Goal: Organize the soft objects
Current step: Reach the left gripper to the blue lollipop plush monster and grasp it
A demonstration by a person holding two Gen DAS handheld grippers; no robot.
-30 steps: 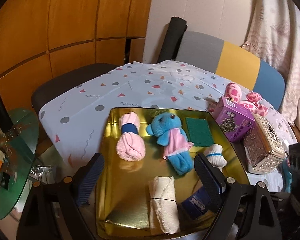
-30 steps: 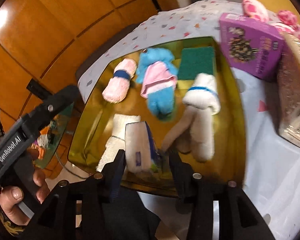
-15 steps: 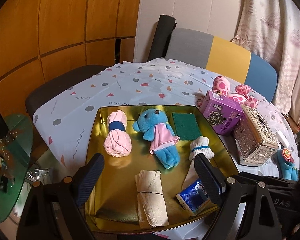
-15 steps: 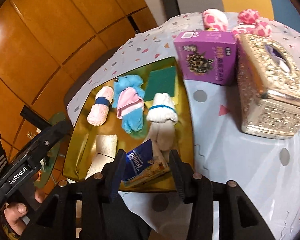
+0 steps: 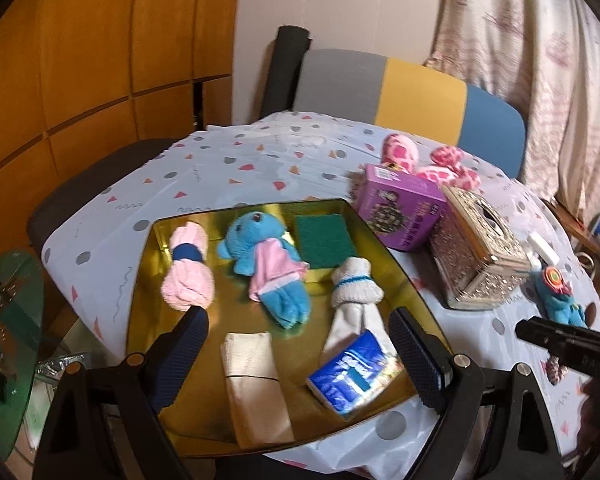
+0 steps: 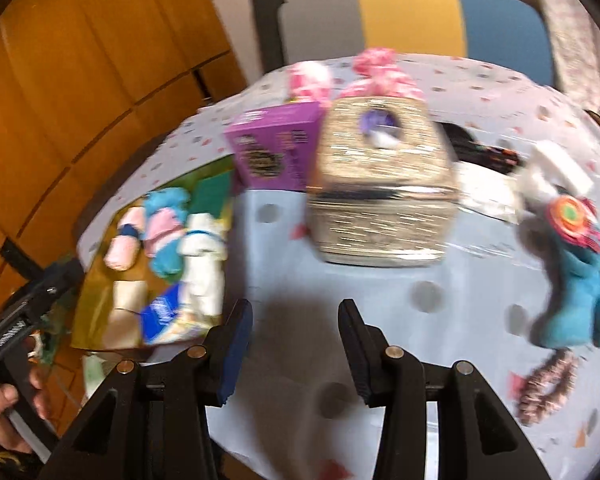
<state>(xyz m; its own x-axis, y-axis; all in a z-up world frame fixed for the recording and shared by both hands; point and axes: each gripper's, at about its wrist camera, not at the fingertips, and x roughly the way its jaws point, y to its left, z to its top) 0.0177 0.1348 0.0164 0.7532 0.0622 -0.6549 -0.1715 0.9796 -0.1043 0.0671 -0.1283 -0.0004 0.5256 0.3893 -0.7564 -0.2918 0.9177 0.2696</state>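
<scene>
Gold tray (image 5: 140, 288) on the patterned tabletop (image 5: 228, 168), holding the sorted soft items: pink roll (image 5: 187, 276), blue bear (image 5: 266, 264), green sponge (image 5: 324, 236), white sock roll (image 5: 354, 284), beige cloth (image 5: 256, 384), and a blue tissue pack (image 5: 350, 374) at the near right corner. Left gripper (image 5: 298, 354) hangs over the tray's near edge, fingers wide apart, nothing between them. Right gripper (image 6: 296, 348) is over bare tabletop right of the tray, fingers partly apart and empty; view blurred. Beside the tray: purple box (image 5: 400, 216), silver tissue box (image 5: 478, 252), pink spotted plush (image 5: 448, 162) behind them. A teal plush (image 6: 580, 280) lies loose on the tabletop, well right of the tray, with a scrunchie (image 6: 544, 388) near it.
</scene>
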